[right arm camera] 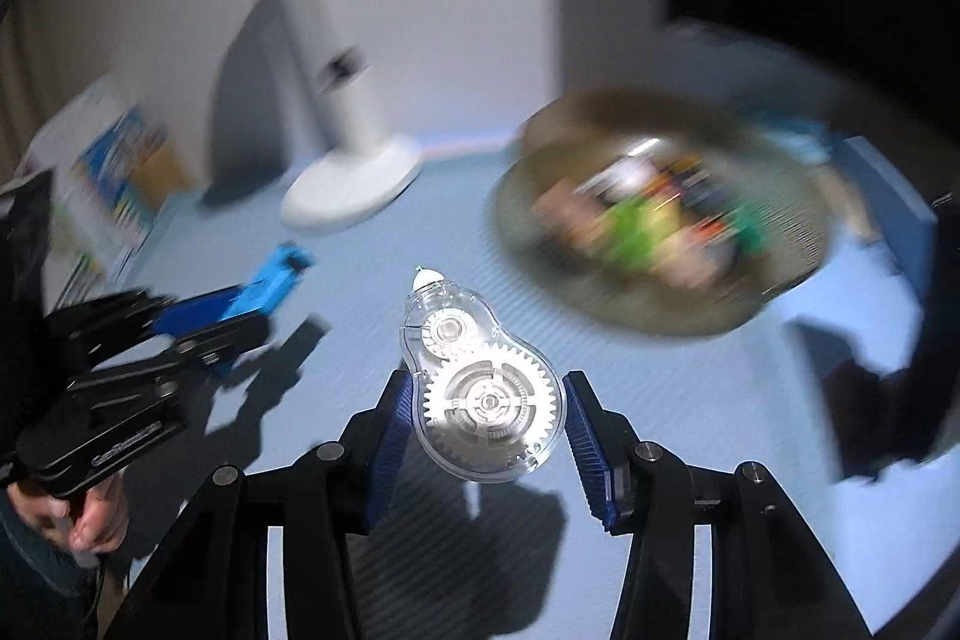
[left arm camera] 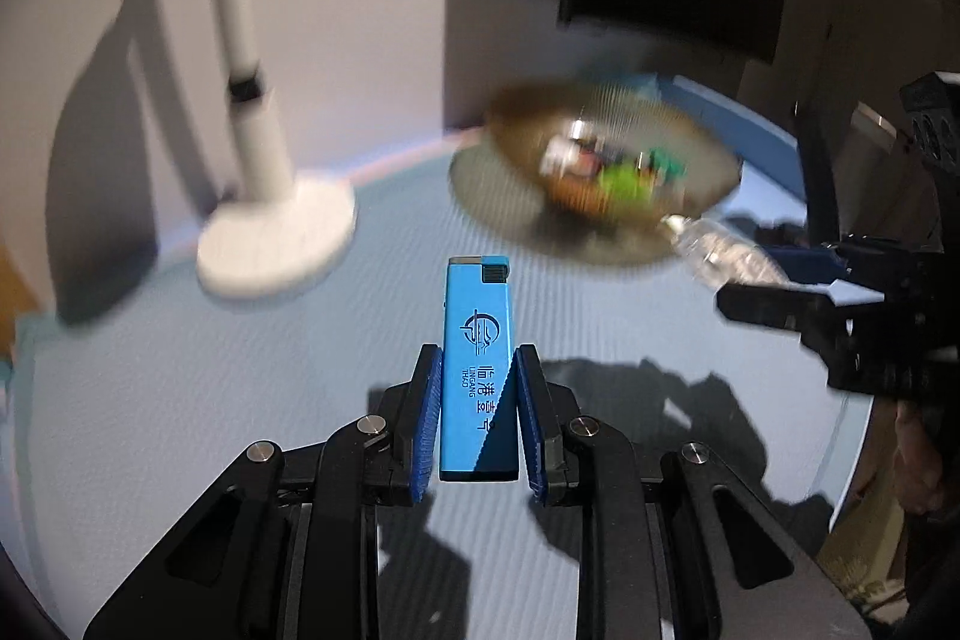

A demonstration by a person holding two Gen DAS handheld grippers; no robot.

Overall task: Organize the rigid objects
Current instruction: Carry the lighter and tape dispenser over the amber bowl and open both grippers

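My left gripper (left arm camera: 478, 370) is shut on a blue lighter (left arm camera: 478, 340) with dark print, held upright above the light blue table. It also shows in the right wrist view (right arm camera: 273, 280). My right gripper (right arm camera: 487, 388) is shut on a clear correction tape dispenser (right arm camera: 480, 388) with white gears inside, its tip pointing away. That dispenser shows in the left wrist view (left arm camera: 720, 253) at the right. A round woven basket (left arm camera: 708, 160) holding several colourful small objects sits at the back right; it shows blurred in the right wrist view (right arm camera: 798, 244).
A white lamp with a round base (left arm camera: 276, 238) stands at the back left, also in the right wrist view (right arm camera: 354, 190). A wall runs behind the table. Boxes or books (right arm camera: 114, 172) lean at the far left. The table edge curves at the right (left arm camera: 852, 430).
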